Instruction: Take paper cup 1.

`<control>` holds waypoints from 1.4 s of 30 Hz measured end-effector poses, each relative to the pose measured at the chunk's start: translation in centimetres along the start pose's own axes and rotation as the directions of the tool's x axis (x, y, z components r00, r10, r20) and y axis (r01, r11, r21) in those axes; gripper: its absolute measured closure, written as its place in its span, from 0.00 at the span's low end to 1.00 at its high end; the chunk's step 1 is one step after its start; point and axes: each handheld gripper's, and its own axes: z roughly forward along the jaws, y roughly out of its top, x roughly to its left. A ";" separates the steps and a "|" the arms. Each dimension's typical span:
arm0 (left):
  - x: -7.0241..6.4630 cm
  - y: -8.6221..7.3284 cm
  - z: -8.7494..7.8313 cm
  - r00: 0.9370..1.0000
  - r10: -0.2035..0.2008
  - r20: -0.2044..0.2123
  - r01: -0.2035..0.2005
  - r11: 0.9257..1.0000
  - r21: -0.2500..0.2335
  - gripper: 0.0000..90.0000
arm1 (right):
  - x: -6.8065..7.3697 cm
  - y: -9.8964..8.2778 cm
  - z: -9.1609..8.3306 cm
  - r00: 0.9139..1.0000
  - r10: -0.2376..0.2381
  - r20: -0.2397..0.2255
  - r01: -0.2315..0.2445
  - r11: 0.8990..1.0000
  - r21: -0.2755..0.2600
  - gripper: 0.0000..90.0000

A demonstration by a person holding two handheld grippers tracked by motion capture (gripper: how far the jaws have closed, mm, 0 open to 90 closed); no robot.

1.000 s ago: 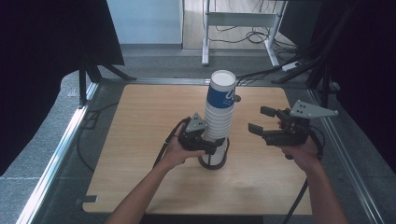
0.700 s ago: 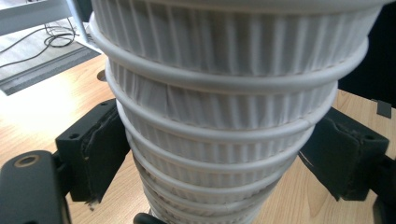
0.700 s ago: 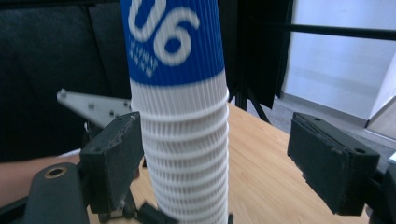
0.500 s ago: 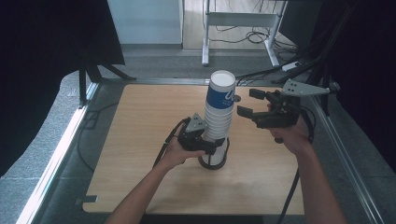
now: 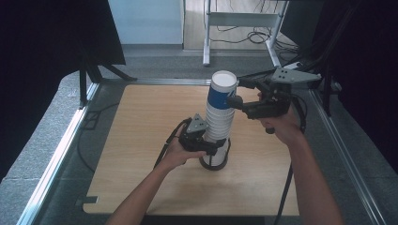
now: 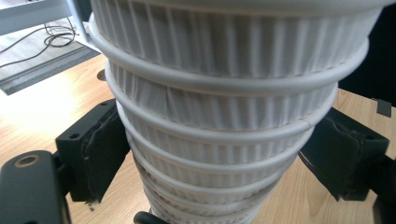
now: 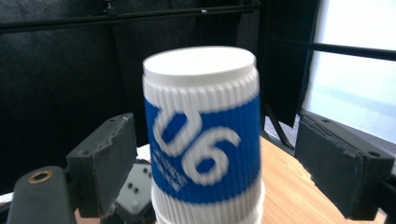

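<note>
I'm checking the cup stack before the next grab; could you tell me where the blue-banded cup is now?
The blue-banded cup sits upside down atop the stack of white cups mid-table in the high view, between the right gripper's open jaws.

Wooden table (image 5: 141, 140); upside-down paper cup stack (image 5: 218, 123) stands right of centre

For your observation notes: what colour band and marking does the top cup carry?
The top cup has a blue band with white "06"; clearest in the right gripper view.

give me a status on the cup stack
Left gripper clamped low on white ribbed paper cup stack. Right gripper open beside blue-banded top cup, no contact. Nothing blocking.
</note>
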 end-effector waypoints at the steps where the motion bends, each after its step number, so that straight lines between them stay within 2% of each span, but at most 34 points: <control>1: 0.0 0.0 0.0 1.000 0.001 0.000 -0.001 1.000 0.001 0.14 | 0.1 0.2 0.2 1.000 -0.005 0.001 0.005 1.000 0.001 0.15; 5: 0.0 0.1 0.0 1.000 0.000 0.001 0.000 1.000 0.006 0.14 | 0.3 1.1 1.5 1.000 -0.014 0.002 0.014 1.000 0.012 0.14; 12: 0.0 0.1 0.0 1.000 0.001 0.000 -0.001 1.000 0.008 0.14 | 0.8 1.8 2.7 0.999 -0.035 0.000 0.035 0.999 0.032 0.15; 17: 0.0 0.1 0.0 1.000 0.002 0.000 -0.002 1.000 0.010 0.14 | 0.9 1.8 3.4 0.999 -0.045 0.002 0.045 0.998 0.047 0.22; 24: 0.0 0.1 0.0 1.000 0.002 0.000 -0.002 1.000 0.010 0.14 | 0.5 1.4 3.4 0.999 -0.040 0.010 0.039 0.998 0.041 0.29; 33: 0.0 0.1 0.1 1.000 0.002 -0.002 -0.002 1.000 0.010 0.14 | 0.7 1.3 3.3 0.999 -0.048 0.026 0.047 0.998 0.032 0.30; 38: -0.1 0.2 0.1 1.000 0.007 -0.003 -0.007 1.000 0.012 0.14 | 0.8 1.8 2.8 0.998 -0.046 0.031 0.046 0.999 -0.015 0.31; 42: -0.1 0.1 0.1 1.000 0.001 -0.002 -0.001 1.000 0.013 0.14 | 1.0 2.3 2.6 0.998 -0.052 0.038 0.053 0.998 -0.028 0.31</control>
